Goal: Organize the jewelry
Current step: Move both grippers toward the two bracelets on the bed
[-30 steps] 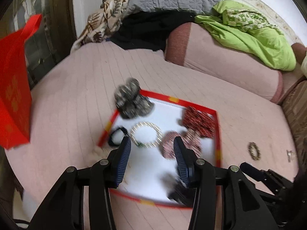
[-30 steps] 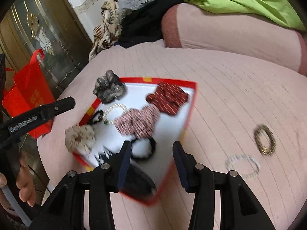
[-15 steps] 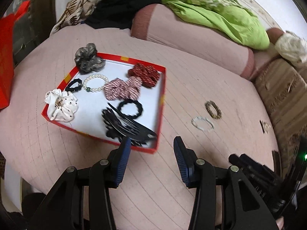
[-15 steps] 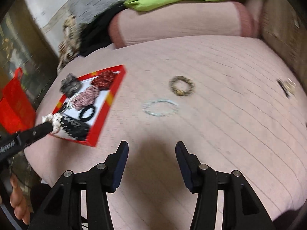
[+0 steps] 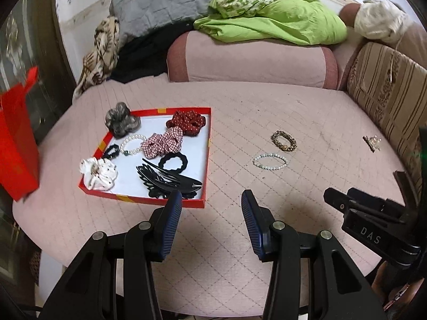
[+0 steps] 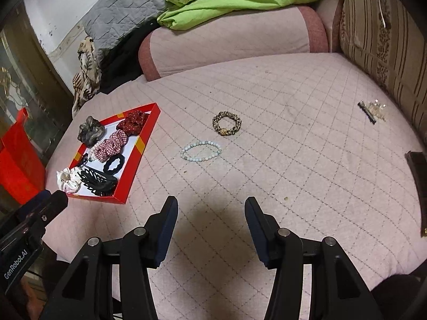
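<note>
A red tray (image 5: 206, 157) with a white floor lies on the pink bed, left of both grippers. It holds several scrunchies, a pearl bracelet (image 5: 132, 145), a black hair tie and a black hair claw (image 5: 170, 182). On the bedcover to its right lie a pale bead bracelet (image 5: 255, 162) (image 6: 183, 152) and a leopard-print scrunchie (image 5: 279, 135) (image 6: 223, 132). Farther right is a small pearl hair clip (image 5: 372, 142) (image 6: 372, 110). My left gripper (image 5: 211, 197) is open and empty, just off the tray's near right corner. My right gripper (image 6: 211, 201) is open and empty, short of the bead bracelet.
A red paper bag (image 5: 16, 144) hangs off the bed's left side. A pink bolster (image 5: 250, 58), green cloth (image 5: 272, 21), grey quilt and dark clothes fill the back. A striped cushion (image 5: 387, 93) borders the right. A dark flat object (image 6: 419, 181) lies at the right edge.
Both grippers have moved away from over the tray, back and to the right, onto the bare bedcover. The right jaws stand slightly wider. The tray's contents have not shifted.
</note>
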The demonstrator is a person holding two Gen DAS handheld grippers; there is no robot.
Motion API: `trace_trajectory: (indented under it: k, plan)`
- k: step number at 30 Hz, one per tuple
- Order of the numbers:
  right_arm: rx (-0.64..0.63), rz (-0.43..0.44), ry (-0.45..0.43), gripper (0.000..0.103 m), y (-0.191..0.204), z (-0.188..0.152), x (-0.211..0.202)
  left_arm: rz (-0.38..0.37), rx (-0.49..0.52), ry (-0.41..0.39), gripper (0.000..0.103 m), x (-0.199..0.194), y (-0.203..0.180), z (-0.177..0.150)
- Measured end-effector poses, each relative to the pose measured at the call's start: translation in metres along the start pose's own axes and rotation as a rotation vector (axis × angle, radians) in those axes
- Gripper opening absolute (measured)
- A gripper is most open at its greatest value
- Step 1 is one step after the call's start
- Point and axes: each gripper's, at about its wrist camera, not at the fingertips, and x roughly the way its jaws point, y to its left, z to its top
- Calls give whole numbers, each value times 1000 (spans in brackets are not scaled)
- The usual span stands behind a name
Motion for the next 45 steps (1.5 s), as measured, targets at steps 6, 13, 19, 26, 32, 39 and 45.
trace_trajectory:
  k: [6, 13, 19, 26, 32, 39, 45]
  plan:
    - [-4, -31, -29, 57, -1, 1, -7, -1, 12, 13, 45, 2, -5, -2]
    - [-29, -71, -49, 57, -1, 2, -8, -19, -2, 46, 45, 12, -5, -3]
    - [-29, -74, -38, 57, -5, 2, -2, -25, -10, 81, 45, 24, -6, -5]
    - [-9, -72, -13, 57, -13, 4, 9, -30, 0, 113, 45, 39, -8, -4]
    - [-13, -77, -1, 57, -18, 8, 19, -29, 4, 134, 45, 55, -11, 1]
    - [-3, -77, 18, 57, -27, 13, 32, -28, 11, 150, 45, 73, -15, 8]
    - [7, -83, 31, 57, -36, 16, 42, -36, 25, 168, 45, 90, -21, 13]
